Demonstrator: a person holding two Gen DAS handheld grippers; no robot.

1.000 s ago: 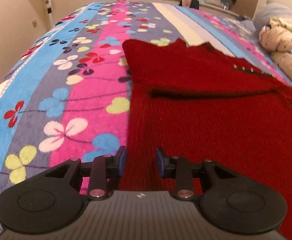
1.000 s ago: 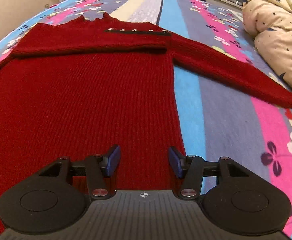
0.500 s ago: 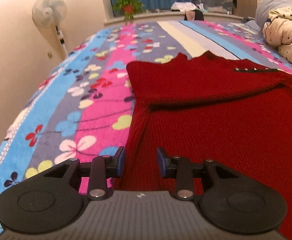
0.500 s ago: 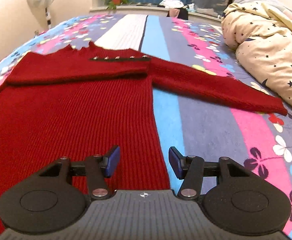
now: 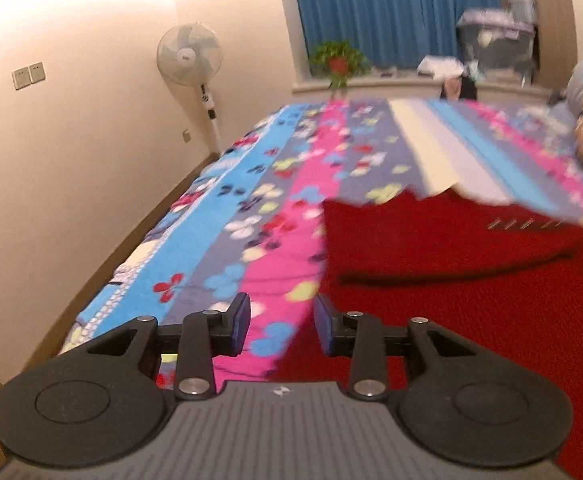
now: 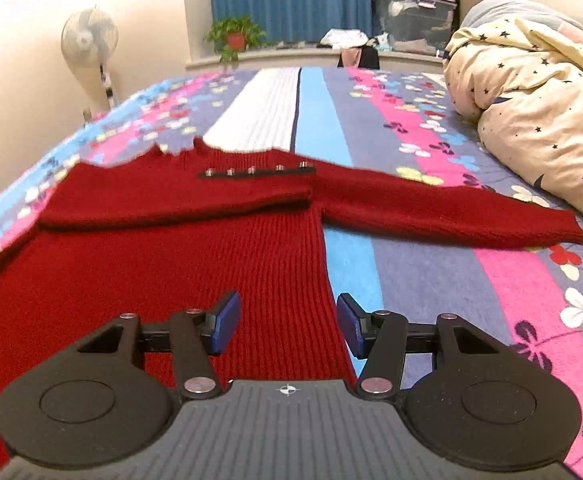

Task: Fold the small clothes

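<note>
A red knitted sweater lies flat on the flowered bedspread, its neck toward the far end of the bed, which leaves the whole body open for folding. One sleeve is already laid across the chest, just below the dark strip of metal snaps at the shoulder. The other sleeve stretches out to the right over the blanket, its cuff near the star-printed quilt bunched at the right edge. That sleeve looks like the next part to bring in.

The right gripper hovers above the near right edge of the sweater body. Its jaws stand moderately wide with nothing between them; the cloth seen through the gap lies below, untouched.

The left gripper is raised over the near left edge, where the red knit meets the pink stripe. Its view is blurred. Its jaws have just been opening and are empty, at a narrower gap than the right pair.

A standing fan and a potted plant sit beyond the far end.
</note>
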